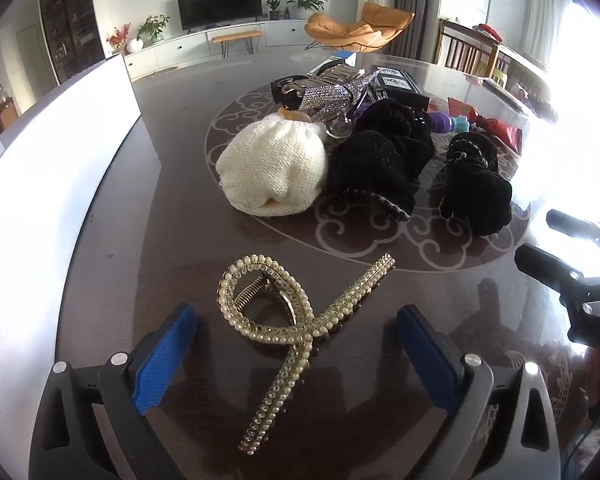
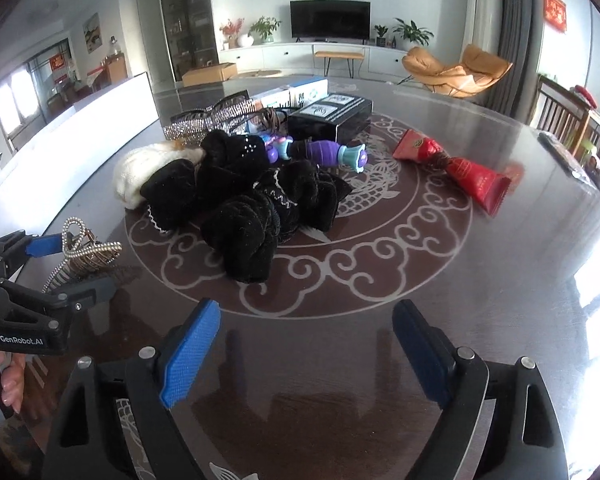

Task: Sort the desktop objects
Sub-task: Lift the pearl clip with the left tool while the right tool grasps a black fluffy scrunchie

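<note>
Left tongs (image 1: 296, 344): standing released, the blue pads (image 1: 166, 356) spread wide on either side of the pearl hair claw (image 1: 288, 320) and not touching it.
Pearl hair claw: lying on the dark table (image 1: 148, 208) between those pads, its looped end pointing toward 11 o'clock and its long beaded tail running toward 6 o'clock in the left wrist view.
Right tongs (image 2: 306, 356): standing released over bare table (image 2: 500, 280), nothing lying between the pads (image 2: 190, 356).
Pile: sitting on the table's pale scroll medallion at 12 o'clock from both tongs.
White knit scrunchie (image 1: 274, 172): resting at the pile's 9 o'clock edge, touching a black velvet scrunchie (image 1: 380, 168).
Second black scrunchie (image 1: 476, 188): lying just beside it at 3 o'clock.
Rhinestone hair clip (image 1: 332, 94): perching at the back of the pile.
Purple toy (image 2: 324, 154): lying behind the black scrunchies in the right wrist view.
Black box (image 2: 332, 118): sitting behind the toy.
Red packet (image 2: 456, 170): lying apart at 2 o'clock from the right tongs.
White board (image 1: 60, 160): standing along the table's 9 o'clock edge.
</note>
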Available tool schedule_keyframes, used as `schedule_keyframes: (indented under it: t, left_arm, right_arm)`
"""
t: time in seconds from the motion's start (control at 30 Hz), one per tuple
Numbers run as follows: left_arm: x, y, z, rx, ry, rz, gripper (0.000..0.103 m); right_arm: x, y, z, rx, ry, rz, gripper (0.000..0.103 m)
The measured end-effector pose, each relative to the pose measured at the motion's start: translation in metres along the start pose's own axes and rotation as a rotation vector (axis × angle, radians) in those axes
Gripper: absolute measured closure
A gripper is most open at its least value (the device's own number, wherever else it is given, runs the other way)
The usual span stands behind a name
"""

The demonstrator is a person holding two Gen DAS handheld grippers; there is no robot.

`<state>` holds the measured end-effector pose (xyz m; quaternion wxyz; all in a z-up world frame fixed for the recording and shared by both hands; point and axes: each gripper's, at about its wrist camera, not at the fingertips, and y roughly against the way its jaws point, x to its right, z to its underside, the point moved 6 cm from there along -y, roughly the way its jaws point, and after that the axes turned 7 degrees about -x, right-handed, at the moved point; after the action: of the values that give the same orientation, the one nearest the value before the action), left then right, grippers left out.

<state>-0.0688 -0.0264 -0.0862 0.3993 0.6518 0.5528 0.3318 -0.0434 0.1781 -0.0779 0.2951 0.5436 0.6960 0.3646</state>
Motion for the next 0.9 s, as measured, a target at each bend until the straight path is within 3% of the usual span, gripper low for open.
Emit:
schedule_keyframes:
  t: [0.67, 0.9]
  left_arm:
    - [0.0009, -0.0001, 0.0009, -0.002, -0.004, 0.000, 0.000]
    - [0.0007, -0.0001, 0.0012, -0.002, -0.004, 0.002, 0.000]
  right_arm:
    - [-0.0021, -0.0010, 0.0014, -0.007, 0.032, 0.082, 0.008]
    - [0.0012, 0.0032, 0.0014, 0.011, 0.015, 0.067, 0.004]
